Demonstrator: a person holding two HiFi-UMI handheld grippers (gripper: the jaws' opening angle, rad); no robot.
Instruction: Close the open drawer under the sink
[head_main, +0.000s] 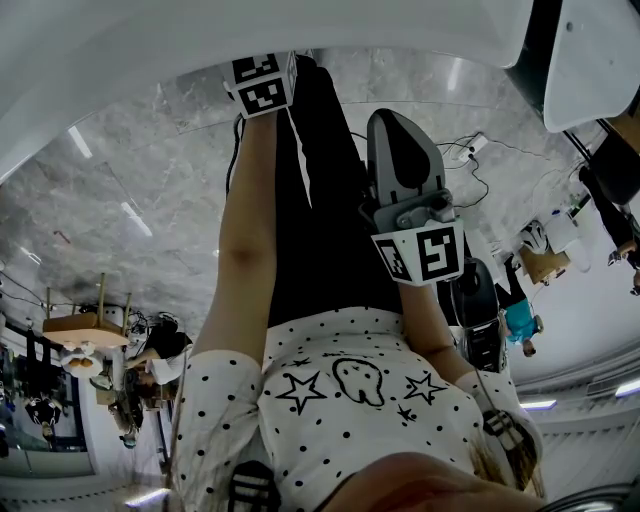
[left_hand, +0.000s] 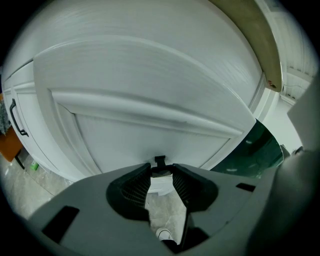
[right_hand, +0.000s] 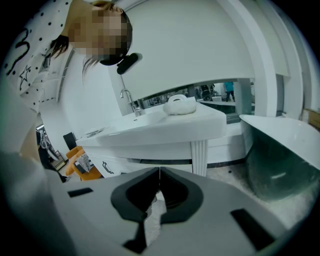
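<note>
A white panelled drawer front (left_hand: 150, 100) fills the left gripper view. My left gripper (left_hand: 161, 169) is up against its lower edge, its jaws drawn in narrowly on a small black drawer handle (left_hand: 159, 160). In the head view only the left gripper's marker cube (head_main: 262, 82) shows, at the end of an outstretched arm under a white edge. My right gripper (head_main: 388, 125) hangs in front of the body with nothing in it. In its own view the right gripper (right_hand: 159, 172) is shut, facing the white sink counter (right_hand: 165, 125) and its tap (right_hand: 129, 100) from a distance.
A white rounded object (right_hand: 180, 105) sits on the counter. Cabinet doors with black handles (left_hand: 15, 117) stand to the left of the drawer. A white basin with a dark glass side (right_hand: 280, 150) is at the right. An orange stool (right_hand: 82, 162) stands on the grey marble floor (head_main: 150, 200).
</note>
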